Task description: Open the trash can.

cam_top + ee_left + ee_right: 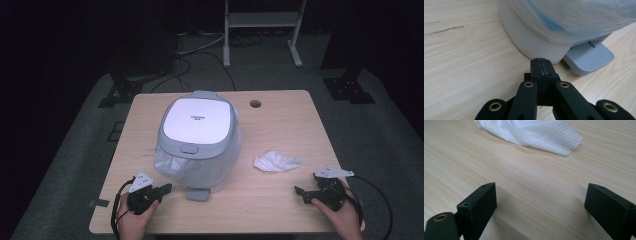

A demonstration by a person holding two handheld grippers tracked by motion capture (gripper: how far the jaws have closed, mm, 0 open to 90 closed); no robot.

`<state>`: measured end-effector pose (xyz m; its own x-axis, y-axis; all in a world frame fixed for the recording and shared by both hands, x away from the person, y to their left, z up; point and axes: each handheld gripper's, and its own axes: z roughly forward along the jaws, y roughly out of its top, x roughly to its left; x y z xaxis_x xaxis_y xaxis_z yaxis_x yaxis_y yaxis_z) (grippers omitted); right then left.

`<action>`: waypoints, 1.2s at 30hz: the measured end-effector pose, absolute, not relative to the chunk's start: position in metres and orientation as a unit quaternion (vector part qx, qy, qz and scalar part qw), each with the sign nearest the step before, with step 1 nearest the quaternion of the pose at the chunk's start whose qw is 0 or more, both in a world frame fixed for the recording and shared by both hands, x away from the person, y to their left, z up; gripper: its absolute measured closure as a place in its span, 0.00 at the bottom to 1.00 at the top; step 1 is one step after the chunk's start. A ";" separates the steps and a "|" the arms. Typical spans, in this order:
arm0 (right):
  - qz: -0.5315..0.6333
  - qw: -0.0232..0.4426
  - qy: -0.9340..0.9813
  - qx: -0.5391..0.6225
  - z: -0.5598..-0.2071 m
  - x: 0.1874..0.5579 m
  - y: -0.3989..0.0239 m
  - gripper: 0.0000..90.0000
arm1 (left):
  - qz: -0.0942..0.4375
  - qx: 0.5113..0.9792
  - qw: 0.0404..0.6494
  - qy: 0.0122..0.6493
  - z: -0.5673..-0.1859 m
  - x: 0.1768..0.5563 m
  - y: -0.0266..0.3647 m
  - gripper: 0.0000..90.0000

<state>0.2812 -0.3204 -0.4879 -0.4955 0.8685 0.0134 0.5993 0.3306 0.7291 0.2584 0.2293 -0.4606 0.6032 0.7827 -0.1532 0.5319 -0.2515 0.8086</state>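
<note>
A: Table [280, 130] of pale wood, seen from above; what occupies its left side?

B: Left gripper [163, 189], held in the person's left hand [132, 220] at the near left corner. Its jaws are pressed fully together with nothing between them. In the left gripper view the closed tips [541, 67] point at the base of the bin, just short of its white wall.

A: And the centre?

B: Pedal bin [199, 131], upright, lid closed, grey rim around a white top. A clear plastic liner [170, 167] hangs over the body below the rim. The grey foot pedal [198, 194] juts from the base toward the near edge; in the left gripper view the same pedal [589, 57] lies just right of the closed tips.

A: Right of the bin?

B: Crumpled white tissue [276, 161], lying flat on the table, apart from the bin. A round cable hole [255, 104] sits near the far edge.

A: And the far right?

B: Right gripper [300, 194], held in the right hand [345, 215] at the near right corner, jaws spread wide and holding nothing. In the right gripper view the tissue [536, 135] lies ahead of the parted jaws, well clear of both, with bare wood between.
</note>
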 end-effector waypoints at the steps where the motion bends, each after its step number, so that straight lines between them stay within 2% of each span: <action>1: 0.347 0.194 0.792 0.463 -0.488 0.281 -0.320 0.10 | 0.141 0.778 0.444 0.421 -0.460 0.258 0.229 1.00; 19: 0.347 0.194 0.792 0.463 -0.488 0.281 -0.320 0.10 | 0.111 0.780 0.466 0.403 -0.454 0.250 0.212 1.00; 36: 0.347 0.194 0.792 0.463 -0.488 0.281 -0.320 0.10 | 0.108 0.785 0.474 0.384 -0.456 0.251 0.191 1.00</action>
<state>0.2812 -0.3205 -0.4880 -0.4955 0.8685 0.0136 0.5992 0.3304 0.7292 0.2511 0.1909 -0.4563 0.6821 0.7049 -0.1948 0.5003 -0.2555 0.8273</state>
